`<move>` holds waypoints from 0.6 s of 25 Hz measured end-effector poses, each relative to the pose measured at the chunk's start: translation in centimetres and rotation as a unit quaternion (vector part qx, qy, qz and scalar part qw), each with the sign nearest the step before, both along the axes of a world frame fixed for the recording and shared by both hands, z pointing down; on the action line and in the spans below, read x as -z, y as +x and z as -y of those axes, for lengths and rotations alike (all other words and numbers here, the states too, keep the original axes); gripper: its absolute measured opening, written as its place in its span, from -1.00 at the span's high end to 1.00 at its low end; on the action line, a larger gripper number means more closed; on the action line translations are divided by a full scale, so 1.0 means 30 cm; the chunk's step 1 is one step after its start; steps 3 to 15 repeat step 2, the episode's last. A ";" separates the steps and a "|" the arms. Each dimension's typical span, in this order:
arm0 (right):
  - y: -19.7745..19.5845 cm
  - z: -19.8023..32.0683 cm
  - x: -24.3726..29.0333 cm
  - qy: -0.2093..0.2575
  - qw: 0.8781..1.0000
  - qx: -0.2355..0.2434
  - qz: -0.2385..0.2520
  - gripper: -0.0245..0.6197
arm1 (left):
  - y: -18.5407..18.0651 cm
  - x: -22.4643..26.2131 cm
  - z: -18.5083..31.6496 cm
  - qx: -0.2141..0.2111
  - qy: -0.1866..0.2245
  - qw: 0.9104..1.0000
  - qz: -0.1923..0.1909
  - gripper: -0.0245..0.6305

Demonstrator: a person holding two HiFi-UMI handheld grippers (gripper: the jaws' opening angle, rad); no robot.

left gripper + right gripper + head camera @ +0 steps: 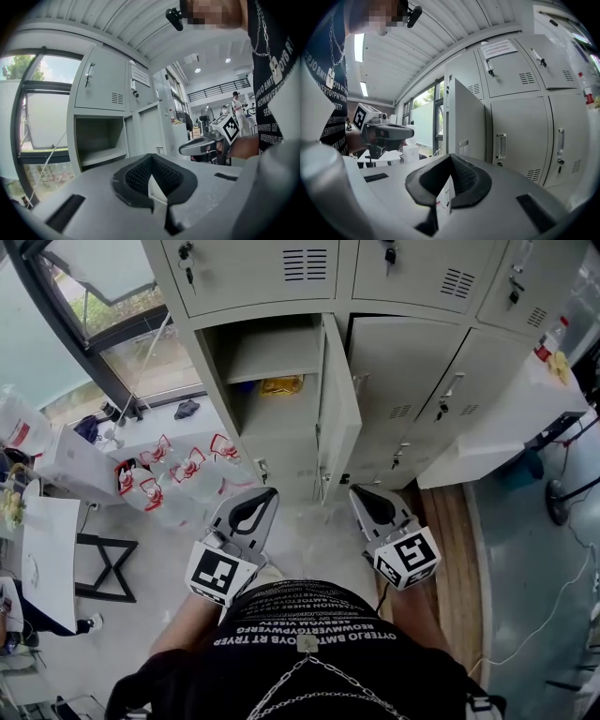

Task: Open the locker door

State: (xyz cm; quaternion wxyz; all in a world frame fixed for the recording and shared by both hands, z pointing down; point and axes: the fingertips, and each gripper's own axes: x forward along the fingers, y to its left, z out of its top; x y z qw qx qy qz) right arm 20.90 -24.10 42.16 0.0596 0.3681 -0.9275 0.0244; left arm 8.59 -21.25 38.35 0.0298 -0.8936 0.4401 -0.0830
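Observation:
The grey locker bank (412, 381) stands ahead of me. One lower door (337, 409) hangs open, edge toward me, and shows a compartment (267, 381) with a shelf and a yellow thing (281, 385) at the back. My left gripper (265, 493) and right gripper (363, 493) are held low near my body, well short of the lockers, both shut with nothing between the jaws. In the left gripper view the left gripper (151, 161) points at the open compartment (98, 136). In the right gripper view the right gripper (451, 161) faces the open door (464, 126).
Packs of water bottles (178, 474) lie on the floor left of the lockers. A white table (511, 418) with a bottle (553, 334) stands at the right. Another white table (47, 559) is at the far left, and a person (236, 105) stands in the distance.

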 end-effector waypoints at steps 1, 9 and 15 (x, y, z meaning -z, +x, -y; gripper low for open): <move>0.004 0.004 -0.001 0.000 1.000 -0.001 0.000 0.94 | 0.001 -0.002 0.003 -0.001 -0.001 1.000 0.002 0.94; 0.009 0.009 -0.001 0.000 1.000 -0.002 0.000 0.94 | 0.003 -0.004 0.005 -0.001 -0.002 1.000 0.004 0.94; 0.009 0.009 -0.001 0.000 1.000 -0.002 0.000 0.94 | 0.003 -0.004 0.005 -0.001 -0.002 1.000 0.004 0.94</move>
